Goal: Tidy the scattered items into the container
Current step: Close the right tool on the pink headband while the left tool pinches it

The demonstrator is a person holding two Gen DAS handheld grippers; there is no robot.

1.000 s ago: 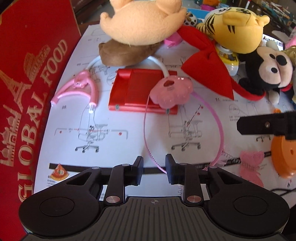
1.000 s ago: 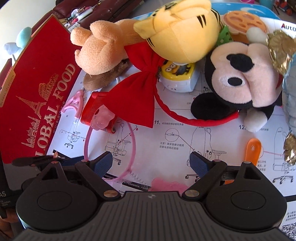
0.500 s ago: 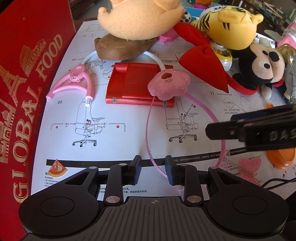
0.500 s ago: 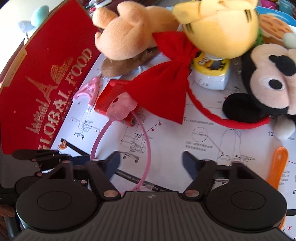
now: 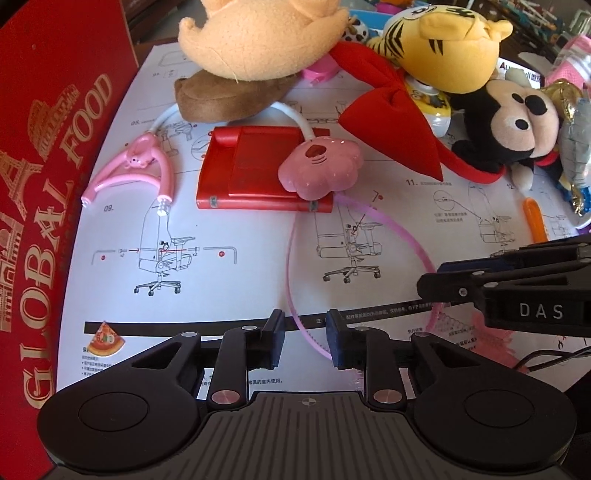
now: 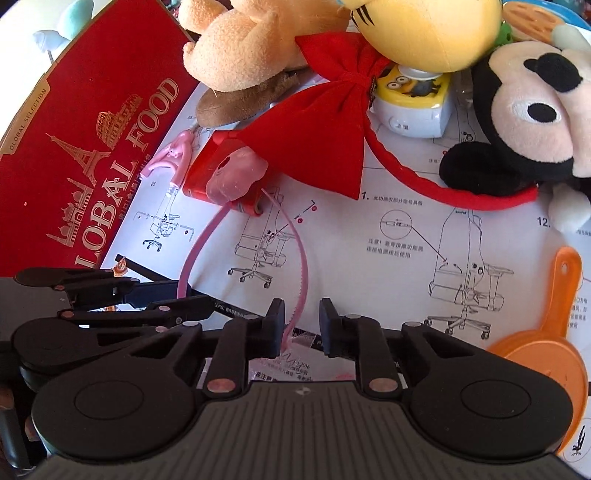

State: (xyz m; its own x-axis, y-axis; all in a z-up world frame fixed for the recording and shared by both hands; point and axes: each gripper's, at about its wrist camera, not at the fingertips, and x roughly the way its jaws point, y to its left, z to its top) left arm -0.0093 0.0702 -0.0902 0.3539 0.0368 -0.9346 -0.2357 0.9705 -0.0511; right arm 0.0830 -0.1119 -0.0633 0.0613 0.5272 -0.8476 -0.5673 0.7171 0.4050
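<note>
A large printed instruction sheet [image 5: 258, 229] with line drawings of office chairs and Chinese text covers the surface. Its numbered steps run across the page, and a small pizza-slice picture [image 5: 107, 338] sits above a thick black bar near its lower left corner. At the far edge, behind the toys, lies a blue tray or mat [image 6: 576, 14], only partly visible. A thin black cable [image 5: 550, 360] trails across the sheet at the right.
</note>
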